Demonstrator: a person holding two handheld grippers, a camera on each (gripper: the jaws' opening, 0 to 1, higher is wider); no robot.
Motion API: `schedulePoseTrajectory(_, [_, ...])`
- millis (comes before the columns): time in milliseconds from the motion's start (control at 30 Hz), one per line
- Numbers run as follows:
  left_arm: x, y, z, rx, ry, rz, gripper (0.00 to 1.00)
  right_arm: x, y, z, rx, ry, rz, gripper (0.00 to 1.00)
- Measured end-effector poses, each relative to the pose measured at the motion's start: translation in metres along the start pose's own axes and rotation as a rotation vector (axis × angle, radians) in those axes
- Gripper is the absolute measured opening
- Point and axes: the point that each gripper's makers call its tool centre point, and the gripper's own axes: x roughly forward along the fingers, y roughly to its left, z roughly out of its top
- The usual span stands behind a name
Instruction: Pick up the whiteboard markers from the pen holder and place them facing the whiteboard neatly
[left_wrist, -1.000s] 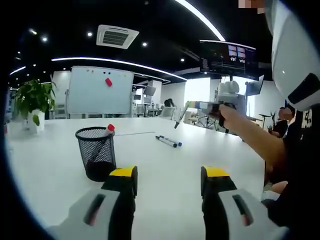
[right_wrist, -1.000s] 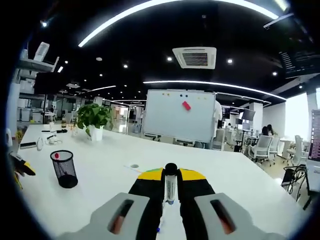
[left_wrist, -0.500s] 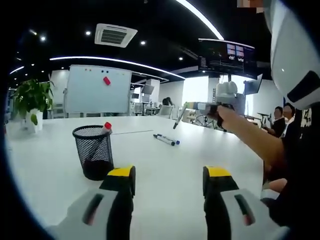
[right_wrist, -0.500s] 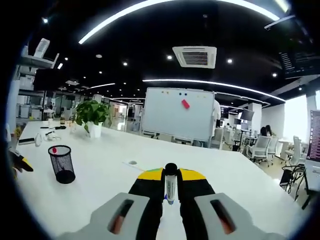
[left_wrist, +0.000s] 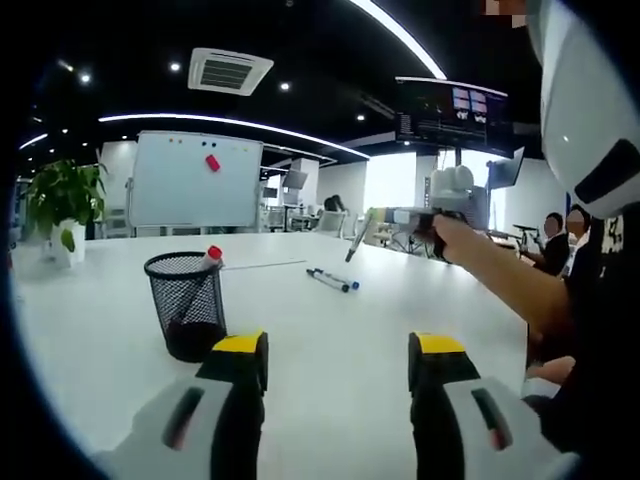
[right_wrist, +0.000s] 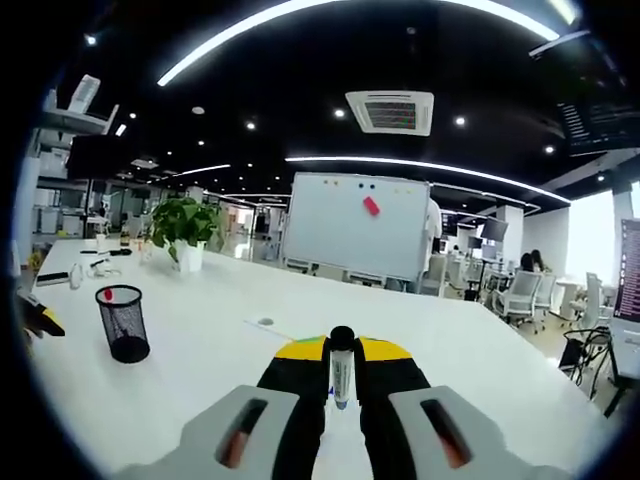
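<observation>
A black mesh pen holder stands on the white table, a red-capped marker sticking out of it. Two markers lie side by side farther back, toward the whiteboard. My left gripper hovers open and empty just right of the holder. The right gripper, held by a person's hand, comes in from the right with a marker hanging from it. In the right gripper view, my right gripper is shut on a black-capped marker; the holder sits far left, the whiteboard ahead.
A potted plant stands at the table's far left, also seen as the plant in the right gripper view. Small items lie at the far left table edge. Office chairs and seated people are at the right.
Both views have drifted slightly with the hands. The right gripper still holds its marker above the table; the pen holder and lying markers have not moved.
</observation>
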Motion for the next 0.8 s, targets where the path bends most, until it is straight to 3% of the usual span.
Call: schedulePoseTrajectory(800, [-0.001,0.000,0.000,-0.004,-0.003,-0.001,0.57,0.005,0.000,-0.017,-0.014,0.034,-0.013,0.13])
